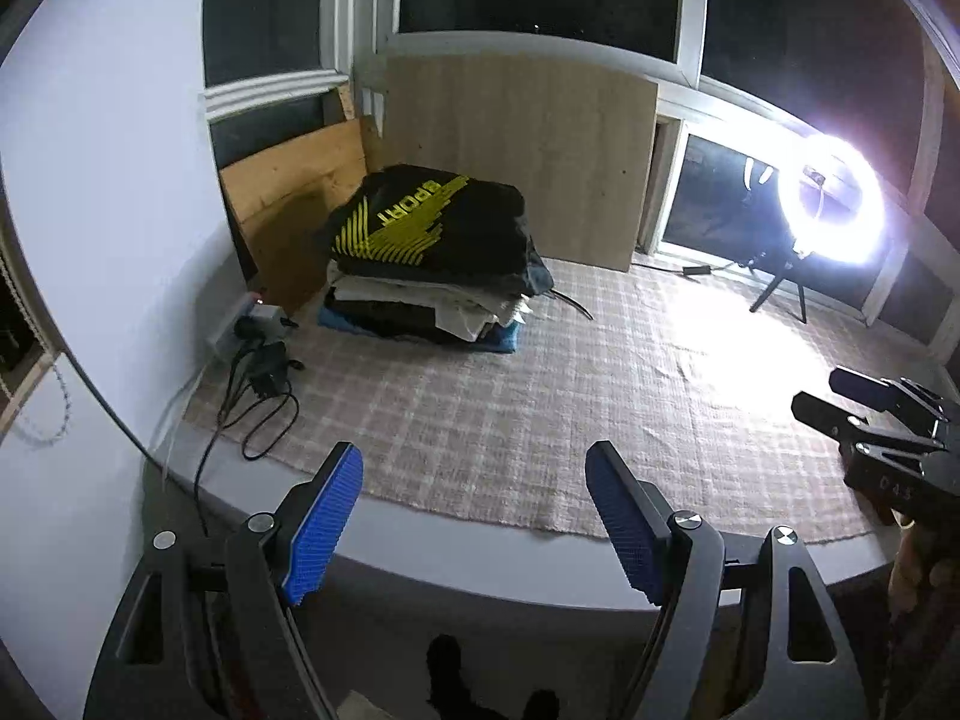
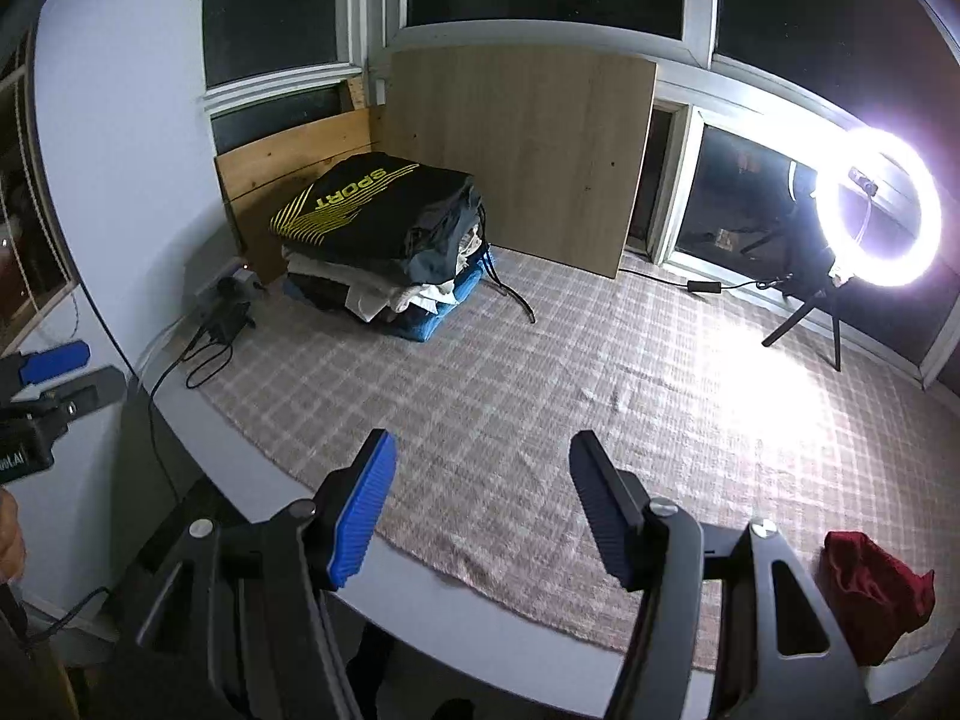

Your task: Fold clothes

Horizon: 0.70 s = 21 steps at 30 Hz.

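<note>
Left wrist view:
- clothes stack (image 1: 432, 264): folded pile sitting at the far left of the checked mat (image 1: 540, 396), black shirt with yellow SPORT print lying on top, pale and blue layers peeking out underneath
- left gripper (image 1: 474, 516): hovering over the near table edge (image 1: 480, 564), blue pads spread wide, gripping nothing
- room: mat between gripper and pile lying bare, cables (image 1: 258, 384) trailing off the left corner, ring light (image 1: 834, 204) glaring far right

Right wrist view:
- clothes stack (image 2: 384, 240): same pile sitting by the wooden boards (image 2: 522, 144), well away from the tongs
- red cloth (image 2: 873, 594): crumpled at the near right edge, just beside the gripper
- right gripper (image 2: 480, 504): fingers gaping wide, holding nothing
</note>
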{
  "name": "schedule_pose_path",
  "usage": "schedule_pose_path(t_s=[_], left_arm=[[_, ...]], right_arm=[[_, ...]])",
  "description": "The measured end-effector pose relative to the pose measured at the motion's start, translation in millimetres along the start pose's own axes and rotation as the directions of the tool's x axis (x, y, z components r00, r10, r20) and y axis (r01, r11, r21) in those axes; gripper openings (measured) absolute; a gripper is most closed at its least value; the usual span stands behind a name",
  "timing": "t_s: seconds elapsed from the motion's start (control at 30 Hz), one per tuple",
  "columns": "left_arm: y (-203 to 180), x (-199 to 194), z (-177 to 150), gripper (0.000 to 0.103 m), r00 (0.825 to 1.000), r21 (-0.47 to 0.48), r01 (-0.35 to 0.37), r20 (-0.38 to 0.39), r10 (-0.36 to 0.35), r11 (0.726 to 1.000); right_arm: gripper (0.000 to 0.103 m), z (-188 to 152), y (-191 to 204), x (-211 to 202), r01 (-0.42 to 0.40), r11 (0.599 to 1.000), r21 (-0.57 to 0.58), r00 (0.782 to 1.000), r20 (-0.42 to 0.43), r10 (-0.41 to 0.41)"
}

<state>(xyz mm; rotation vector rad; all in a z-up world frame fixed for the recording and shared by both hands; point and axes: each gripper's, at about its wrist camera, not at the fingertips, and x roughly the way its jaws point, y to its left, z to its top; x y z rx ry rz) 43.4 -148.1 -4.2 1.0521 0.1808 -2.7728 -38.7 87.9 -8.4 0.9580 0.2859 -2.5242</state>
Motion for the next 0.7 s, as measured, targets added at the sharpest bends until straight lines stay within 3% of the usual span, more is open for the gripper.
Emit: schedule_pose_path(t_s=[0.7], left_arm=[[-12,-14,4,0.075,0.999,0.034,-0.023,0.026,0.022,0.999]], right_arm=[[0.06,-2,-5,-3,-0.001,1.0,0.018,1.0,0.015,0.001]])
